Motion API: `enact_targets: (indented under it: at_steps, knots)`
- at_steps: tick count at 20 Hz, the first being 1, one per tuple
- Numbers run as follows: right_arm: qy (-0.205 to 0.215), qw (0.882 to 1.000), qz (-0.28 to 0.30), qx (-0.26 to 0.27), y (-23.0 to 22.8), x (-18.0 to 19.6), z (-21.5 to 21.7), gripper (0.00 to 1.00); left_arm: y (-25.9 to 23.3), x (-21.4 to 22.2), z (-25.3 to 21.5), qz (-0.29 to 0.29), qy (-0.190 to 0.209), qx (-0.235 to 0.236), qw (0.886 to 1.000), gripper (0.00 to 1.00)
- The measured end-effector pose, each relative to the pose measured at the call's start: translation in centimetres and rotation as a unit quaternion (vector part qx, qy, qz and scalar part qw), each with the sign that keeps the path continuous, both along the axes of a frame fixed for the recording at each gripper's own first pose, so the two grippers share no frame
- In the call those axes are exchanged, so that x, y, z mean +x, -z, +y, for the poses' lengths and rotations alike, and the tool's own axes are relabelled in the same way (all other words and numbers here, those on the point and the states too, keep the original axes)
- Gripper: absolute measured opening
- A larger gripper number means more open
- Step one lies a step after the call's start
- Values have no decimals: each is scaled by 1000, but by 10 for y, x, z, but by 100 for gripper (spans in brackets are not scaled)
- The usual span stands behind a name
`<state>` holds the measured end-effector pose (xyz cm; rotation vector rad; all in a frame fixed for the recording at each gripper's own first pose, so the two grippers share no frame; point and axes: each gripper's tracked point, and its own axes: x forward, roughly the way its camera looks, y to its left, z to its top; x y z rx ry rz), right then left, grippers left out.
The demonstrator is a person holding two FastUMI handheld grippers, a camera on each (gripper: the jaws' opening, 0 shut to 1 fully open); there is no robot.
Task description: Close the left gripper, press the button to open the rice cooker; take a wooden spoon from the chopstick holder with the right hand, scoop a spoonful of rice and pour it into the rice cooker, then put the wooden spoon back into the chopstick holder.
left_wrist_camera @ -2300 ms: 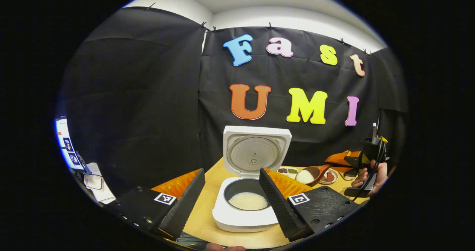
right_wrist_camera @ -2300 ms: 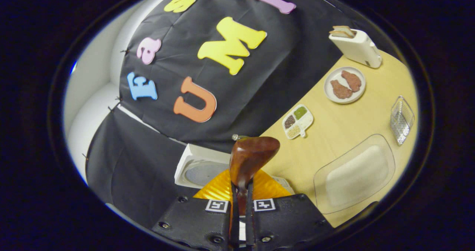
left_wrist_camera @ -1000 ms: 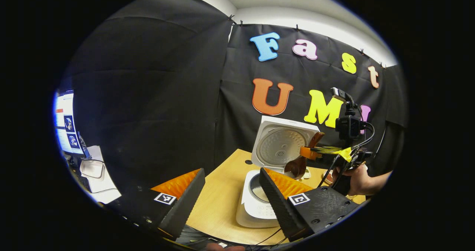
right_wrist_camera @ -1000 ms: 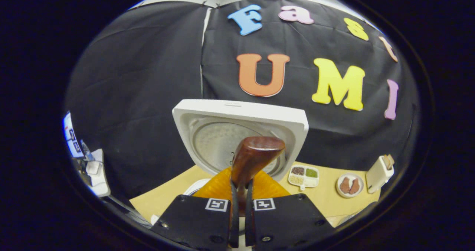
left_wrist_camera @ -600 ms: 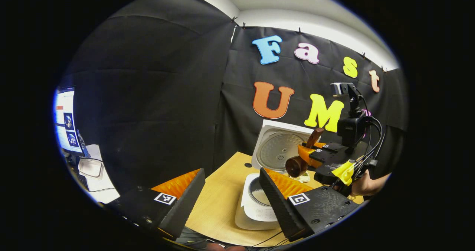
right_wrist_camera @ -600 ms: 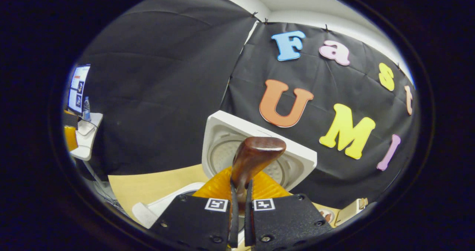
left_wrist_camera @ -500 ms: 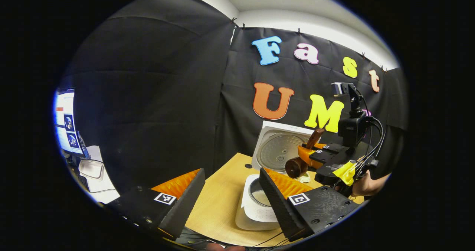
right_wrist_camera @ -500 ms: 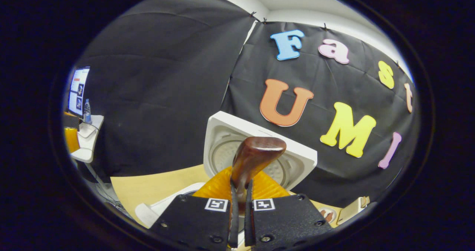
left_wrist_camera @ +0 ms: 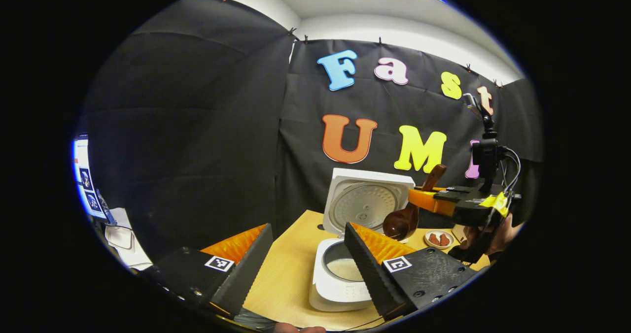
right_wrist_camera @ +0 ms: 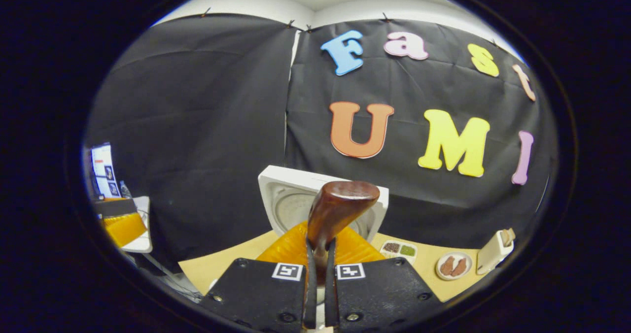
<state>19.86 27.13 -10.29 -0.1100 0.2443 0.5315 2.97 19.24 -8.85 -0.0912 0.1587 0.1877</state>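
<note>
No writing on the things is readable. The right hand-held gripper [right_wrist_camera: 319, 293] pinches the dark-brown wooden spoon [right_wrist_camera: 337, 210], bowl above the open white rice cooker [left_wrist_camera: 345, 274]; the left hand-held gripper [left_wrist_camera: 308, 259] is spread.

Two fisheye views toward the booth's back wall

The left gripper view looks level from the table's near edge, rice cooker [left_wrist_camera: 355, 234] at lower centre. The right gripper view sits closer and higher, facing the same raised lid [right_wrist_camera: 296, 195]; both share cooker and table [left_wrist_camera: 291, 274].
</note>
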Motion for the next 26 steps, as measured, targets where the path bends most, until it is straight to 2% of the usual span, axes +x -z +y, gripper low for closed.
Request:
enact_targets:
  at_steps: [3, 5, 9, 13, 17, 20, 24, 26]
  knots:
    - [13, 997, 32, 74, -15, -7, -42, 12, -14, 18, -25, -11, 12, -4, 1000, 94]
    - [37, 993, 40, 101, -26, -10, -84, 12, -25, 38, -59, -18, 25, -14, 999, 94]
    - [100, 986, 37, 127, -38, -17, -190, 12, -29, 57, -101, -23, 42, -17, 999, 94]
    - [168, 975, 45, 141, -30, -27, -305, 12, -27, 72, -142, -18, 62, -12, 998, 94]
    - [260, 953, 65, 144, 0, -32, -416, 12, -26, 84, -174, -12, 73, -10, 997, 94]
    - [317, 932, 99, 145, 45, -30, -483, 12, -26, 90, -195, -9, 76, -4, 997, 94]
    - [349, 912, 144, 161, 108, -18, -519, 12, -26, 91, -212, 2, 75, 10, 997, 94]
    - [352, 907, 161, 164, 137, -12, -522, 12, -25, 89, -219, 8, 76, 15, 997, 94]
